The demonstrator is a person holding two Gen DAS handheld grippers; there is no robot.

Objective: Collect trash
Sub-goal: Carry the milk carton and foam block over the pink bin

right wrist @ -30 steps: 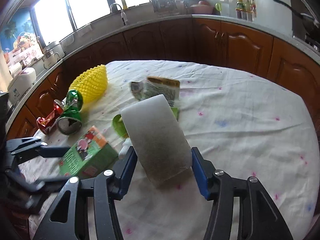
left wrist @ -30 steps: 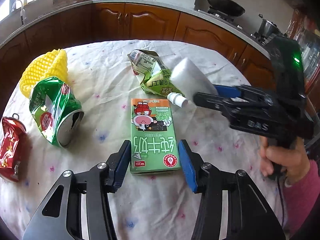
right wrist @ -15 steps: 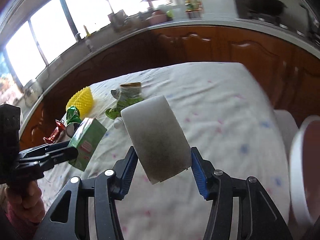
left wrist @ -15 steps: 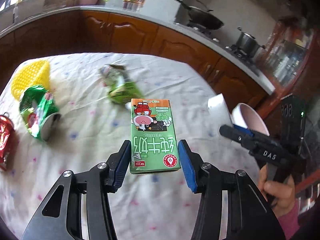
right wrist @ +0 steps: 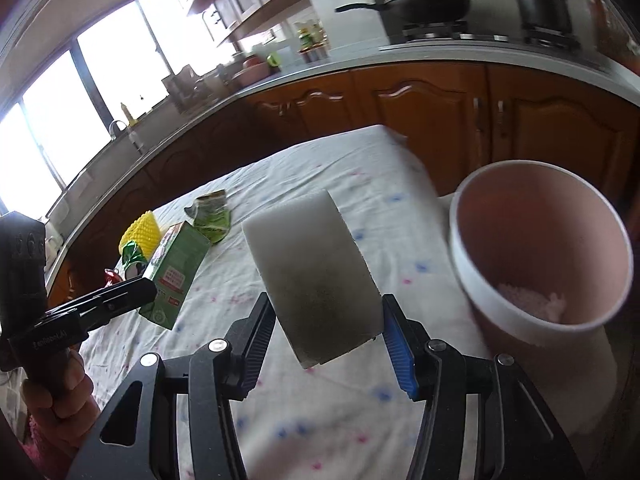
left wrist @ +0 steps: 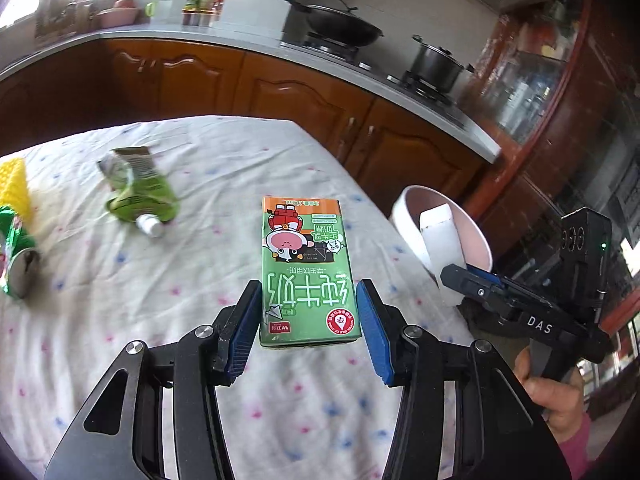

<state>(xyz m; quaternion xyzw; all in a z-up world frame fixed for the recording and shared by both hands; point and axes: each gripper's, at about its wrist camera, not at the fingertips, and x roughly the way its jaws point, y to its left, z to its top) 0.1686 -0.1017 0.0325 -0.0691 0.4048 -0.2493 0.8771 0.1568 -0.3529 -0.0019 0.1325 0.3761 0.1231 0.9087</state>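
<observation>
Fingers point(left wrist: 368, 332) of the left gripper point(left wrist: 308, 320) squeeze a green milk carton point(left wrist: 306, 272) with a cartoon cow and Chinese words, up over the table point(left wrist: 192, 280). Right gripper point(right wrist: 328, 344) squeezes a white block point(right wrist: 316, 280) beside the pink bin point(right wrist: 540, 256). "DAS" shows on one gripper.

Both grippers point downward at a slant, each held in one of the person's hands. The left gripper point(left wrist: 308, 312) has its blue-padded jaws clamped on the sides of a green carton point(left wrist: 306, 268), lifted clear. The right gripper point(right wrist: 326, 332) grips a white block point(right wrist: 314, 276) the same way. The right hand point(left wrist: 554, 396) wraps the handle, a pink sleeve at its wrist.
</observation>
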